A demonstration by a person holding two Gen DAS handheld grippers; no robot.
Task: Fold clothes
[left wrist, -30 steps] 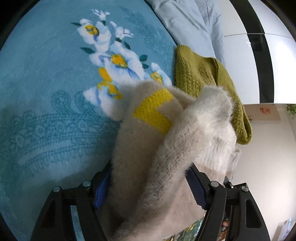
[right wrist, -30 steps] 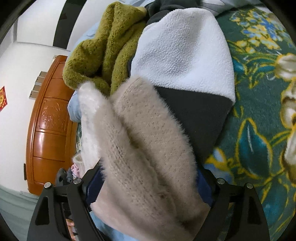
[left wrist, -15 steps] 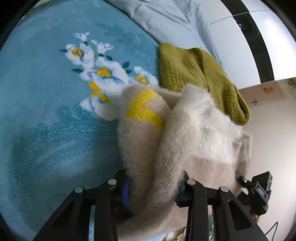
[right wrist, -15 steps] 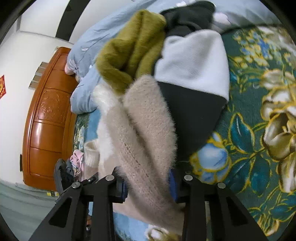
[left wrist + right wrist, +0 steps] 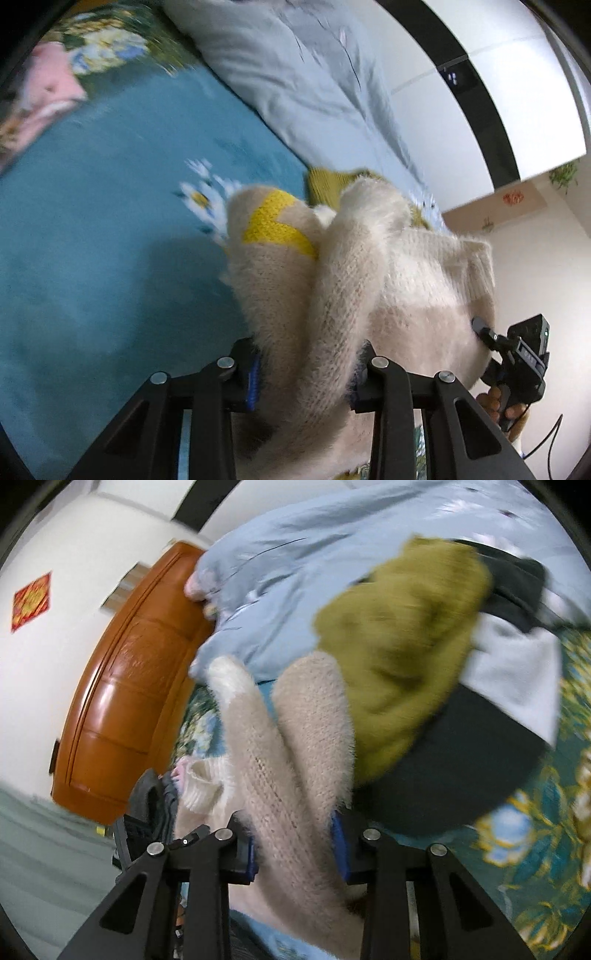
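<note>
The left gripper [image 5: 306, 373] pinches the fluffy cream sweater [image 5: 332, 295]; the right gripper [image 5: 293, 845] is closing on another bunched part, so it hangs spread between them above the teal blanket [image 5: 92, 277]. Beyond, near the bed's far edge, unfolded clothes [image 5: 406, 635] wait.
</note>
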